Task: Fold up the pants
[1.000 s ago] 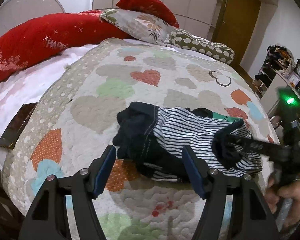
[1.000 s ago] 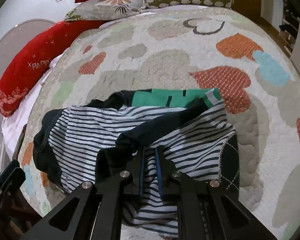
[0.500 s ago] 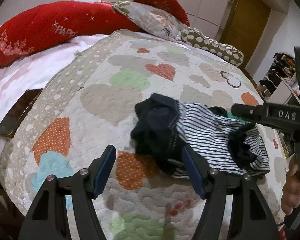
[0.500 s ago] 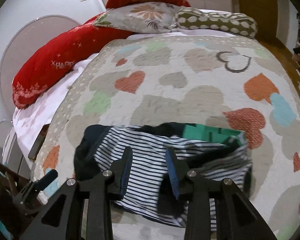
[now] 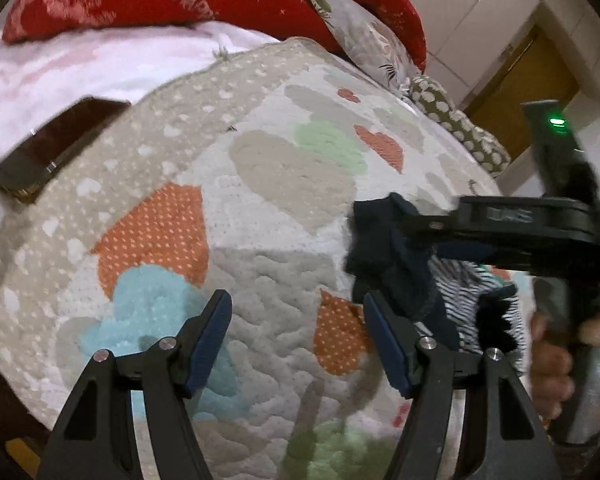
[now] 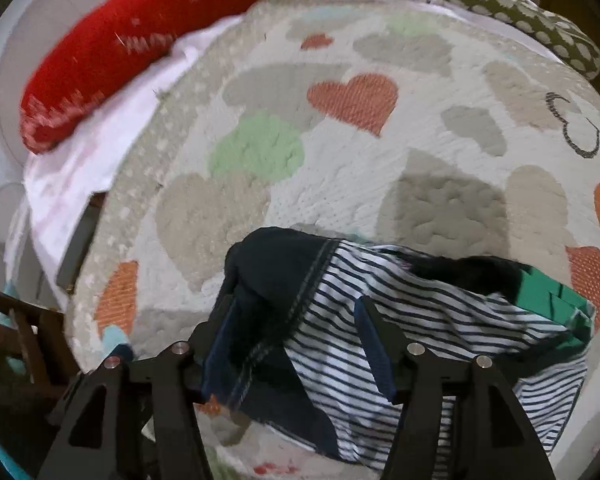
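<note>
Pants point(image 6: 380, 312) lie on the quilt point(image 6: 340, 160) (pillows point(image 6: 140, 40) behind).

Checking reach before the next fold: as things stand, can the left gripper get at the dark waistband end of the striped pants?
Probably yes. The left gripper is open over bare quilt, with the dark waistband end just beside its right finger. The right gripper hovers open over that same spot, so the two could crowd each other.

A bed point(image 6: 440, 152) filled the room, covered by a quilt point(image 5: 260, 184) patterned with hearts in orange, green, blue and grey. A long red pillow point(image 6: 148, 52) lay by a pink-white sheet point(image 5: 100, 56), near a floral pillow point(image 5: 364, 36) and a spotted green cushion point(image 6: 540, 20). Pale cupboard panels point(image 5: 476, 4) adjoined a wooden door point(image 5: 524, 80).
</note>
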Motion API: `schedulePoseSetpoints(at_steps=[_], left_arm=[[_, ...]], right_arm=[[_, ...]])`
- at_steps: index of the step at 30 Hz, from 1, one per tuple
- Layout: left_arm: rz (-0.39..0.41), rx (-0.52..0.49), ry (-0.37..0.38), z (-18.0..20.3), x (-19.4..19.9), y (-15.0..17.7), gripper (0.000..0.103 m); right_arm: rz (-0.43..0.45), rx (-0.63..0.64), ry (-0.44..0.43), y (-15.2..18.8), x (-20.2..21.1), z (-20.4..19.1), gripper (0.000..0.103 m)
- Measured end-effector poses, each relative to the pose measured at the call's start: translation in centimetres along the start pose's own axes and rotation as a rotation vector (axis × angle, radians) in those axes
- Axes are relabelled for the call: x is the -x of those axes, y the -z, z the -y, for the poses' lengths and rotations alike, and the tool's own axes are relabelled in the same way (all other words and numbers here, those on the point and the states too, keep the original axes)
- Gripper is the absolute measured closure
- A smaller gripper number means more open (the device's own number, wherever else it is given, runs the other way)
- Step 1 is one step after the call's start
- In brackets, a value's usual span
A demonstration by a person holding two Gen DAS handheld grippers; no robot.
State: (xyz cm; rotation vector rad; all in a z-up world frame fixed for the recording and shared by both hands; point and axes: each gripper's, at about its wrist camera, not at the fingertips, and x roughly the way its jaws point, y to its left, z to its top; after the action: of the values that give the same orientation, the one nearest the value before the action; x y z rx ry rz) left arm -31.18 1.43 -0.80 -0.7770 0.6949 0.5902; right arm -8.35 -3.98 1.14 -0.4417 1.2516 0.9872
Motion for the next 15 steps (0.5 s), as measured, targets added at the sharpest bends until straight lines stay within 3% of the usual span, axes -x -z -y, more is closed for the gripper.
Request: schedulePoseSetpoints(at_steps=[4, 8, 11, 15], left_arm=[[-0.051, 0.042, 0.099, -0.1, -1.4, 0.6, 0.029], [-0.038, 0.054, 0.158, 0.6, -1.7, 1.1, 0.017], [-0.045, 0.046, 0.221, 1.9, -2.4, 1.3, 0.015], [-0.045, 0.018, 0.206, 3.5, -3.2, 1.6, 0.015]], right_arm=[[-0.062, -0.026, 0.046, -1.3, -2.2, -1.0, 0.035], [-0.155, 0.01, 0.13, -2.9, -4.1, -2.5, 0.028], [-0.229, 0.03, 0.167, -3.9, -5.3, -3.0, 0.025], [-0.327, 0.048, 0.188, -5.1, -6.2, -3.2, 0.024]])
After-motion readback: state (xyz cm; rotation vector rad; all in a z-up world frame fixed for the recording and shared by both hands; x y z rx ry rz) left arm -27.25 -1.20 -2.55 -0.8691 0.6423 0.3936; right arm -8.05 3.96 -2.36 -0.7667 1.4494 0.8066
